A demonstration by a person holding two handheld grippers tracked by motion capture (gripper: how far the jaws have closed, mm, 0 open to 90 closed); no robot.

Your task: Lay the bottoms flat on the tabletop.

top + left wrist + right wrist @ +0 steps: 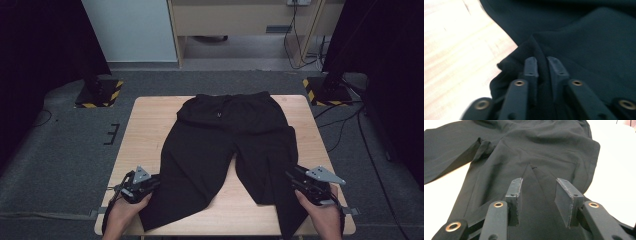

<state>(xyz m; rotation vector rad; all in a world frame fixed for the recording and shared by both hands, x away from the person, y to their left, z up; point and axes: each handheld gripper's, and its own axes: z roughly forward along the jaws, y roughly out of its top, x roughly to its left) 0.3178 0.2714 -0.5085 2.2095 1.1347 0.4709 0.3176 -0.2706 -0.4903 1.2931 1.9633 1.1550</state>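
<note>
On the table [145,120], black trousers [225,140], left tongs [543,65] clamped on fabric, right tongs [544,192] apart.

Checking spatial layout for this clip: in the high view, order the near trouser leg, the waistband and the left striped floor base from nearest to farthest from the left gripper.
1. Near trouser leg, touching the left gripper.
2. Left striped floor base, beyond the table's far-left corner.
3. Waistband, at the table's far edge.

The last two are close to call.

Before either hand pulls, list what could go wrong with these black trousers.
1. The left tool pinches only a thin ridge of the trousers; a pull could slip it free.
2. The right tool stands open over the other leg, so lifting now may raise one side only.
3. That leg hangs past the table edge and might drag the cloth off.
</note>
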